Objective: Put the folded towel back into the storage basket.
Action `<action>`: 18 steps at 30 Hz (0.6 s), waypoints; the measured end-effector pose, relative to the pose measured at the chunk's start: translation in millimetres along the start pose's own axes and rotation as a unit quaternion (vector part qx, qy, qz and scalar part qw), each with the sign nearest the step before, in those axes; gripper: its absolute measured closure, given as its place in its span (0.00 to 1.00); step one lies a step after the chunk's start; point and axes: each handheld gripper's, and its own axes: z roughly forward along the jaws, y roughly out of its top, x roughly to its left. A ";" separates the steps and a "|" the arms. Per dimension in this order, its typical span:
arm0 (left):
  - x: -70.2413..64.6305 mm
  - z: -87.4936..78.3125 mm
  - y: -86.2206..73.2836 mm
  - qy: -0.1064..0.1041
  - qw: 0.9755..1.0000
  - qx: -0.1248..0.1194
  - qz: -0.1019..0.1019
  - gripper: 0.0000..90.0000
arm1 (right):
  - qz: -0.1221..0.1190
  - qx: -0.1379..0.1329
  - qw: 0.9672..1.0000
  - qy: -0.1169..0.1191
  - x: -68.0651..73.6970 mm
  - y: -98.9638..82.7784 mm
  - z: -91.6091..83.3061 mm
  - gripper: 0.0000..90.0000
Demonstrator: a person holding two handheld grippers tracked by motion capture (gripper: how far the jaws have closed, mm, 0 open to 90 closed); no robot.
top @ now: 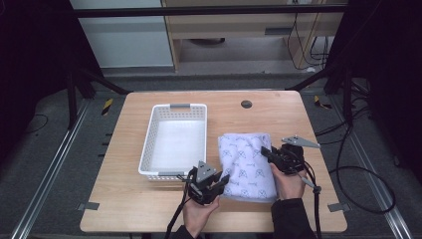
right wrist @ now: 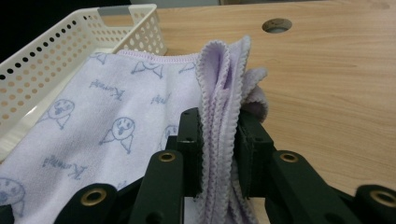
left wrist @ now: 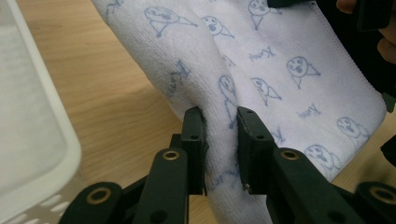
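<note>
High view has the towel (top: 247, 167) lying folded on the table (top: 124, 199), just to the right of the white basket (top: 151, 134) and apart from it. The left gripper (top: 222, 182) meets the towel at its near left corner, close to the basket's near right corner. The right gripper (top: 267, 152) meets the towel's right edge, on the side away from the basket. From this height both sets of jaw tips are too small and dark to read, and each hand (top: 199, 211) is cut off at the bottom of the frame.

Left gripper view settles the first grip: the left gripper (left wrist: 220, 140) is clenched on a raised ridge of the towel (left wrist: 280, 70), with cloth pressed between both pads. The basket (left wrist: 42, 144) sits blurred at the left, only part of its rim and wall in frame. The cloth below the jaws is hidden by the gripper's own body.

Right gripper view shows the right gripper (right wrist: 219, 144) clamped on several stacked layers of the towel (right wrist: 112, 107) at its stitched edge. How many layers are caught cannot be counted, since the lower part of the fold is hidden by the jaws. The basket (right wrist: 70, 51) lies beyond the towel, cut off at the left edge.
</note>
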 end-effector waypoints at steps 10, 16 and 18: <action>3.9 -18.0 20.2 0.011 1.000 -0.017 0.021 0.82 | -0.008 -0.026 1.000 0.003 12.6 19.7 -8.1 0.82; 7.7 -26.5 31.0 0.012 0.999 -0.027 0.023 0.82 | -0.016 -0.039 0.999 -0.001 21.4 30.7 -11.9 0.82; 9.6 -29.6 34.6 0.011 0.999 -0.027 0.023 0.82 | -0.018 -0.043 0.999 0.000 24.9 35.7 -12.4 0.82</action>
